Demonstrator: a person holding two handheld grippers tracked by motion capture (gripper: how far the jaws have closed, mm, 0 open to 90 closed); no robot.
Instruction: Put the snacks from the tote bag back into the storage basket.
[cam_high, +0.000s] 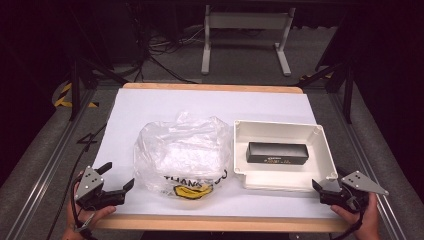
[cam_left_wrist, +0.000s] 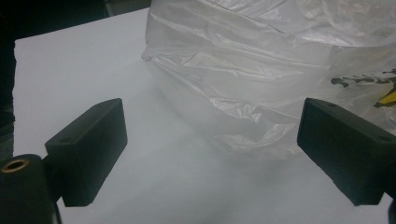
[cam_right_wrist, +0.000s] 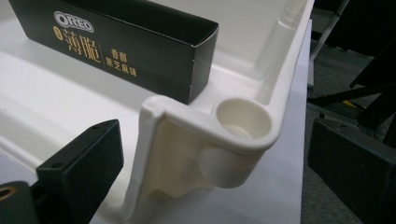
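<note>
A crumpled clear plastic bag (cam_high: 182, 152) with black lettering and a yellow print lies at the middle of the white table top (cam_high: 150, 107). To its right stands a white plastic tray (cam_high: 280, 125) with a black Oreo box (cam_high: 276, 153) lying flat inside. My left gripper (cam_high: 119, 175) is open at the near left, a little short of the bag (cam_left_wrist: 243, 70), with nothing between its jaws (cam_left_wrist: 212, 116). My right gripper (cam_high: 327, 178) is open at the tray's near right corner. That corner (cam_right_wrist: 243, 116) sits between its jaws (cam_right_wrist: 215, 135), untouched, with the Oreo box (cam_right_wrist: 116, 42) just behind.
A wooden edge (cam_high: 210, 223) runs along the table's front. Metal rails (cam_high: 45, 172) flank both sides. Beyond the table, cables (cam_high: 160, 55) lie on the grey floor beside a white table frame (cam_high: 245, 22). Bare white surface stretches behind the bag and tray.
</note>
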